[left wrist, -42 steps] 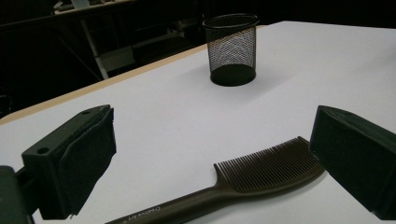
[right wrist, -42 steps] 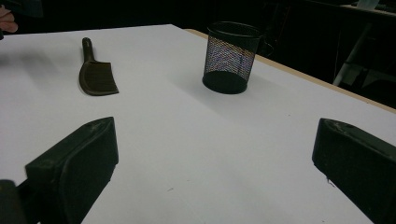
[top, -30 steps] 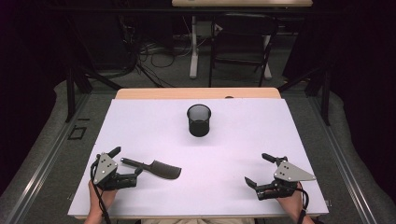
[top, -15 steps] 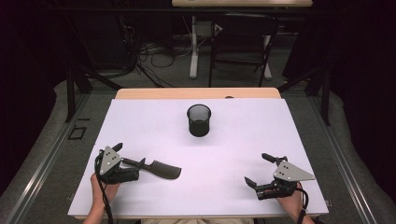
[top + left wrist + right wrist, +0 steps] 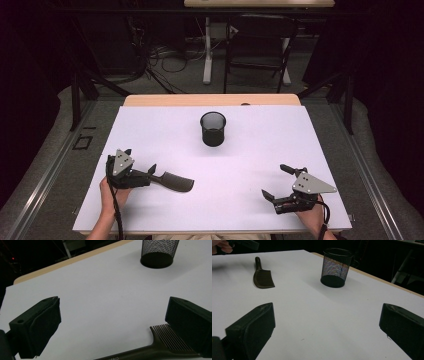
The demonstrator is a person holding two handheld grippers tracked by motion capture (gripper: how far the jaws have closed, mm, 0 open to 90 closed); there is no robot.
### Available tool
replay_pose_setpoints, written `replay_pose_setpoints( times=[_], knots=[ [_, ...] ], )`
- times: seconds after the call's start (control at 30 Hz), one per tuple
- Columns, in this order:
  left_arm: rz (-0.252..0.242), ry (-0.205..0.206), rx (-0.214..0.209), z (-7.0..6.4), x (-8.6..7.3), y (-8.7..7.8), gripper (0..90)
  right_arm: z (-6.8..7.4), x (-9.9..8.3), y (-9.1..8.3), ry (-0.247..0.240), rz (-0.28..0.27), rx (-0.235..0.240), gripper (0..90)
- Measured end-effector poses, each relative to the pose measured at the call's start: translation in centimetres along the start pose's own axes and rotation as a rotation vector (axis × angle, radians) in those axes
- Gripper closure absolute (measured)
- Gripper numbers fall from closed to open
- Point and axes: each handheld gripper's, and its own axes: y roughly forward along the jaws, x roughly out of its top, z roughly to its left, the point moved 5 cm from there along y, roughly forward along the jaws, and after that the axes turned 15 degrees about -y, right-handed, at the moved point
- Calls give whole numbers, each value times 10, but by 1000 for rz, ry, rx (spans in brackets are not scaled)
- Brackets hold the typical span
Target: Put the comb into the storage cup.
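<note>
A dark comb (image 5: 172, 181) lies flat on the white table (image 5: 260, 150), front left, its handle pointing at my left gripper (image 5: 140, 160). That gripper is open and sits just over the handle end. In the left gripper view the comb (image 5: 150, 350) lies low between the spread jaws of the gripper (image 5: 113, 302), and its teeth run under the right-hand jaw. A black mesh cup (image 5: 213, 128) stands upright mid-table, toward the far side. My right gripper (image 5: 274, 181) is open at the front right with nothing in it; in its own view the gripper (image 5: 328, 308) faces the cup (image 5: 335, 267) and the comb (image 5: 263, 277).
The table's wooden far edge (image 5: 210, 100) borders a dark floor with cables and a chair frame (image 5: 255, 55). Metal rails (image 5: 45, 175) run along both sides. The mesh cup (image 5: 158, 252) is up and to the right in the left gripper view.
My left gripper has moved forward and a little right, up to the comb's handle, with its jaws still apart. The right gripper, comb and cup have stayed put.
</note>
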Motion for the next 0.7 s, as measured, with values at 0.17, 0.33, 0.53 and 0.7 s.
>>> replay_pose_setpoints(
  times=[0.17, 0.33, 0.53, 0.7],
  knots=[
    [43, -5, 24, 5, 2, 7, 18, 1, 0, 1, -1, 4, 2, 0],
    [63, 3, 38, 7, 0, 9, 166, 1, 0, 1, -1, 4, 5, 0],
    [73, 4, 42, 9, -1, 8, 342, 1, 0, 1, -1, 5, 6, 0],
    [90, 1, 50, 12, -4, 9, 558, 1, 0, 1, -7, 4, 10, 0]
  ],
)
